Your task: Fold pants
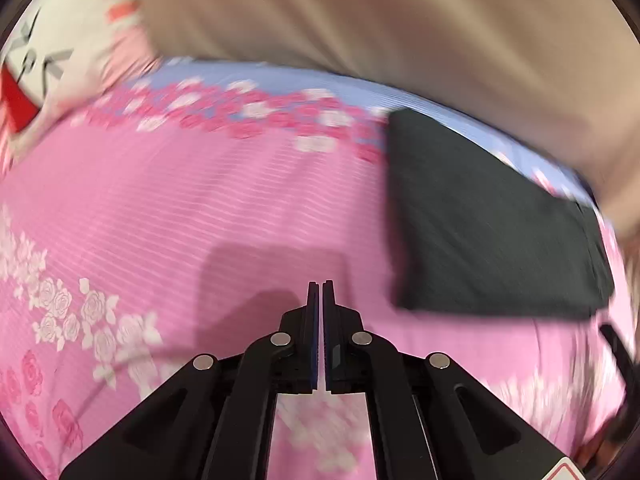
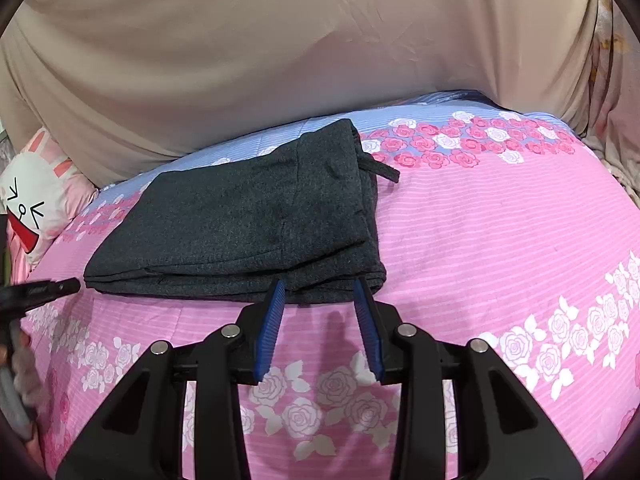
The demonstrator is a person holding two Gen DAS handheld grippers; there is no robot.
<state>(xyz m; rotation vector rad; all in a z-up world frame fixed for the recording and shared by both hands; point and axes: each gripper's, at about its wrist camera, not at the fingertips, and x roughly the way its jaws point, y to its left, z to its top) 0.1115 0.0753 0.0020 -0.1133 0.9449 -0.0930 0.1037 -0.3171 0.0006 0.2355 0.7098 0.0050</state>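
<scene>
Dark grey pants (image 2: pixel 248 220) are lying folded into a compact, layered rectangle on a bed covered by a pink striped bedspread (image 2: pixel 500 248) printed with roses. The bundle is sitting toward the far edge of the bed, partly on the pale blue band of the bedspread that runs along that edge, with a beige cloth (image 2: pixel 280 48) hanging behind it.

The right wrist view is sharp. It is showing the fold layers stacked along the near edge of the pants, and a dark drawstring (image 2: pixel 382 168) trailing out from the waistband end onto the bedspread. The right tongs (image 2: pixel 322 286) are standing partly open, their blue ribbed pads reaching the near edge of the bundle; nothing is gripped between them. At the left edge of this view the tip of the left tongs (image 2: pixel 60 287) is appearing just beside the left corner of the pants, with a blurred hand (image 2: pixel 20 368) below it.

The left wrist view is motion-blurred. Here the left tongs (image 1: pixel 322 292) are closed, the two fingers meeting with only a thin slit between them and holding nothing, hovering over bare pink bedspread. The pants (image 1: pixel 488 224) are appearing off to the right as a plain dark slab, with fold layers and drawstring not readable. A white cartoon-face pillow (image 1: pixel 52 52) is lying at the far left corner of the bed, visible in both views.
</scene>
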